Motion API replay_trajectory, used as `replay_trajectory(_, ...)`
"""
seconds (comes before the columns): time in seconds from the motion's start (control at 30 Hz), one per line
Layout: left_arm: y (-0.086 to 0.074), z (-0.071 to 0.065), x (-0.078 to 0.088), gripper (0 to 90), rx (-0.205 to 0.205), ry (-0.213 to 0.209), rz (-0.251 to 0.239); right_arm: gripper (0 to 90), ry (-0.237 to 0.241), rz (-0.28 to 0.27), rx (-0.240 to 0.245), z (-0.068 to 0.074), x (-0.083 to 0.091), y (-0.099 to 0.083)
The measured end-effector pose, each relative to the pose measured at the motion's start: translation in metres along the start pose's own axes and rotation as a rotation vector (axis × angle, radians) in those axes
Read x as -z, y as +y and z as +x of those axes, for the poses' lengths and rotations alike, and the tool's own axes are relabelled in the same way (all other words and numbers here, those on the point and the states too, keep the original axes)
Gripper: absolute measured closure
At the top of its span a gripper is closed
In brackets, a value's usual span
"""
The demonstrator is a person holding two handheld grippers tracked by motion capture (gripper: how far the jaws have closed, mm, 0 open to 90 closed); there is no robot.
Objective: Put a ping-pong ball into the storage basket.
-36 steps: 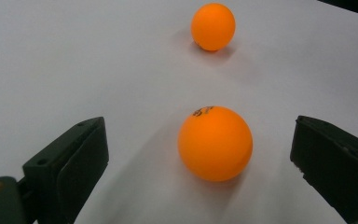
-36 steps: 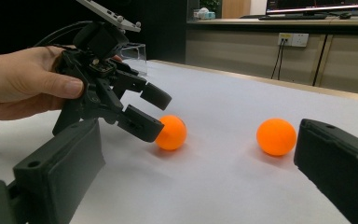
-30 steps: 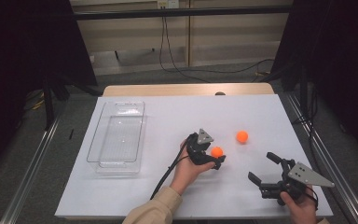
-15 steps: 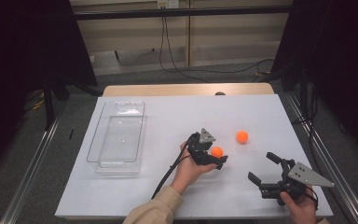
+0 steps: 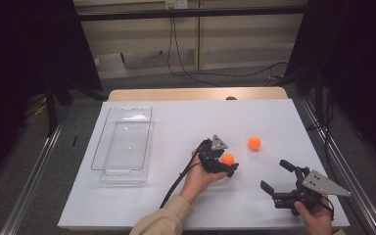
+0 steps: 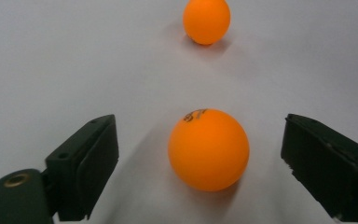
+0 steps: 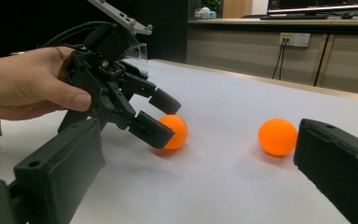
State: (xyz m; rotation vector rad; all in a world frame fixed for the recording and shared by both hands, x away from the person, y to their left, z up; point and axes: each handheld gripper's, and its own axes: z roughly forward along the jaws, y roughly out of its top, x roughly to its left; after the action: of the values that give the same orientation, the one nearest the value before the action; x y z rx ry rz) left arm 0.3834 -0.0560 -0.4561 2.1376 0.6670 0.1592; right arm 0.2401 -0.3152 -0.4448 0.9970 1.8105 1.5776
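While the near ball (image 6: 209,149) rests on the white tabletop (image 5: 186,127), it sits between the two jaws of the left tongs (image 5: 223,164), roughly midway, with a clear strip of tabletop showing on either side of it in the left gripper view. Neither pad touches it. The jaws have just been closing, yet they stand spread wider than the ball, which carries a small dark print on its upper face. From the right gripper view the same ball (image 7: 173,131) lies on the surface with one jaw in front of it and the other behind.

A second ball (image 5: 254,143) lies near the first, further out on the tabletop and apart from both tongs; in the left gripper view it sits straight beyond the first one (image 6: 206,21).

The left hand (image 5: 198,176) grips the left tongs from behind, sleeve entering at the bottom edge. The right tongs (image 5: 276,177) are held low near the front right corner, well apart from both balls, jaws spread with nothing between them.

A clear bin (image 5: 123,143) stands at the left of the tabletop, well apart from the balls.
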Motion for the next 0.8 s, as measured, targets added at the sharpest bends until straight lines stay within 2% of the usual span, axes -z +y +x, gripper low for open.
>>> replay_trajectory(0.1,-0.0006,0.0004,-0.0013,17.1,-0.009,0.000,0.012,1.1,0.000,0.000,0.000,0.0000,-0.0001,-0.0001)
replay_trajectory(0.3,-0.0020,0.0016,-0.0046,24.3,0.001,-0.010,0.023,1.1,0.000,0.000,-0.001,-0.0002,0.0000,-0.0001)
replay_trajectory(0.53,-0.0035,0.0028,-0.0073,30.8,0.002,-0.028,0.029,1.2,0.001,0.001,-0.002,0.0000,-0.0001,-0.0001)
replay_trajectory(0.8,-0.0034,0.0036,-0.0080,36.6,0.006,-0.028,0.040,1.1,0.001,0.001,0.000,-0.0002,0.0001,-0.0001)
